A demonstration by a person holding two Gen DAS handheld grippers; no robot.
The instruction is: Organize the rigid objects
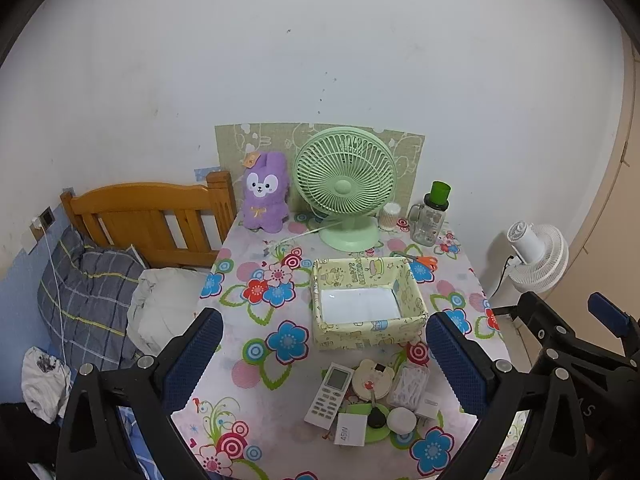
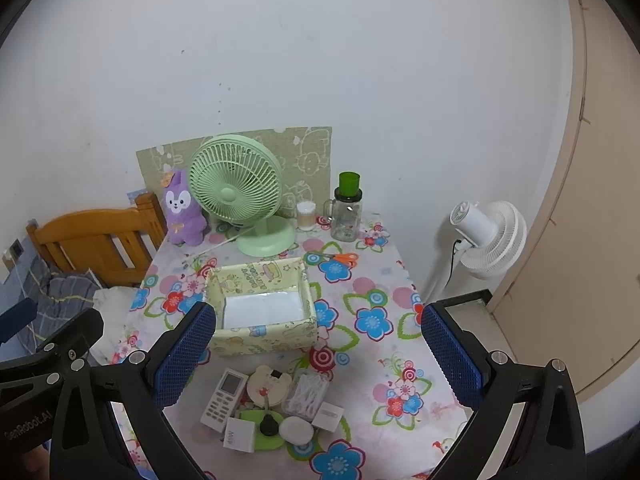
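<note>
A cluster of small items lies near the table's front: a white remote, a bear-shaped case, a clear box of cotton swabs, a white 45W charger, a black key fob on a green mat, and a white oval case. Behind them stands an empty yellow patterned box. My left gripper and right gripper both hover open above the cluster, holding nothing.
A green desk fan, a purple plush rabbit, a glass jar with a green lid, a cotton swab tub and orange scissors stand at the back. A bed with a wooden headboard lies left; a white fan right.
</note>
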